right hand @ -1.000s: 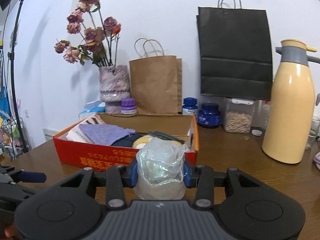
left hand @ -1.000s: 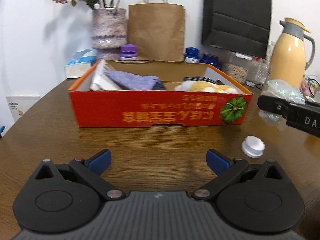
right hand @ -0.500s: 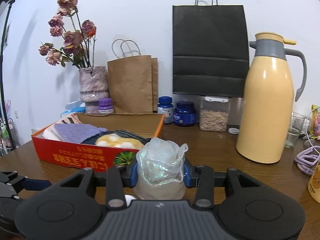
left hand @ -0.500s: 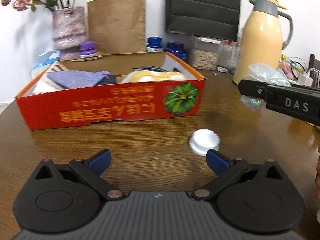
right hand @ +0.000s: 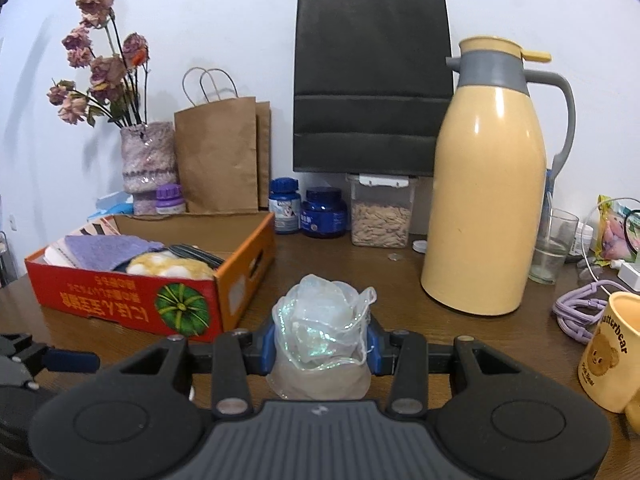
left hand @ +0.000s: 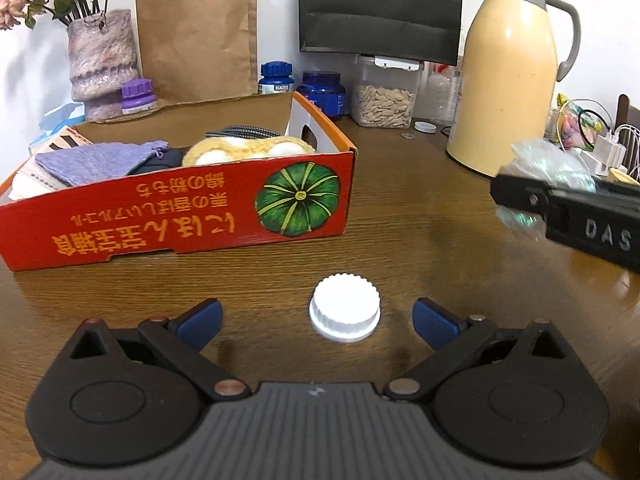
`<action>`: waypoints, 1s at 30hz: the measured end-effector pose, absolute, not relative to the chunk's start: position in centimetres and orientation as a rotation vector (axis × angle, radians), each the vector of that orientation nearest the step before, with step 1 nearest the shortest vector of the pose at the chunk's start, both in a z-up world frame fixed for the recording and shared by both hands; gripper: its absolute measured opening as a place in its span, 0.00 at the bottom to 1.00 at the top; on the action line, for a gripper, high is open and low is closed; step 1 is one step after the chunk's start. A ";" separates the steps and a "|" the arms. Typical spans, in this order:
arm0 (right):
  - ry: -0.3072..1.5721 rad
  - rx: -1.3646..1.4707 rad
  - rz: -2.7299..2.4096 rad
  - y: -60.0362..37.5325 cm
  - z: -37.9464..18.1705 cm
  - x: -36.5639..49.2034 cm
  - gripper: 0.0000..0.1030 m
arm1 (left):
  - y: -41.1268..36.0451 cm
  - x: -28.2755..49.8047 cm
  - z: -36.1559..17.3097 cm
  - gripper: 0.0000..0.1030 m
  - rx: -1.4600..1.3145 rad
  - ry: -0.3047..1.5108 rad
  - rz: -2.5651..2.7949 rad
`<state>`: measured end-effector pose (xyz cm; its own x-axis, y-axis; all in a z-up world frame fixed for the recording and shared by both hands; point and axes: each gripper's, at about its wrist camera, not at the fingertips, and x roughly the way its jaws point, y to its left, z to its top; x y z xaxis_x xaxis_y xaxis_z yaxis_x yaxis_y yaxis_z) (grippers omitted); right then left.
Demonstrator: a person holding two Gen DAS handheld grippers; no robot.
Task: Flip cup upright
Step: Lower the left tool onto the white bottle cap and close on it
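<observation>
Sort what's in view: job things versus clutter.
Job: translucent cup, clamped in right gripper; left gripper, open; perhaps the white cap between its fingers.
Clutter: red box, thermos, mug, black bag, vase.

Brown wooden table (left hand: 420, 216), red box (left hand: 176, 216), white cap (left hand: 345, 312), yellow jug (right hand: 484, 200), bear mug (right hand: 612, 352)

We look across a dark wooden table (right hand: 400, 280) that runs up to a plain white wall (right hand: 240, 20). Along the far edge of the tabletop, a brown paper bag (right hand: 218, 156) and a black paper bag (right hand: 370, 80) lean against the wall. Light gleams off the wood.
</observation>
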<state>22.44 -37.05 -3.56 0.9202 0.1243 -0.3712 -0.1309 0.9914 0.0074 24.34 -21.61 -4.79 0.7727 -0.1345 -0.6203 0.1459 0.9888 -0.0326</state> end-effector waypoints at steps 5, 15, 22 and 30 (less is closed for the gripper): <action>0.401 -0.024 0.125 -37.7 -4.1 22.8 0.40 | -21.8 25.4 -5.2 1.00 -0.011 0.702 -0.129; 0.412 -0.031 0.121 -37.6 -4.4 23.0 0.40 | -22.7 25.9 -5.4 1.00 0.033 0.714 -0.097; 0.418 -0.036 0.117 -37.6 -4.5 23.2 0.40 | -22.8 26.1 -5.4 1.00 0.037 0.716 -0.084; 0.413 -0.039 0.121 -37.4 -4.5 23.1 0.40 | -23.0 25.8 -5.3 0.92 0.041 0.703 -0.101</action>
<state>23.07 -37.42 -4.45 0.9090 0.1094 -0.4022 -0.1251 0.9921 -0.0129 25.82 -22.98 -5.25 0.7586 -0.0789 -0.6468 0.1063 0.9943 0.0035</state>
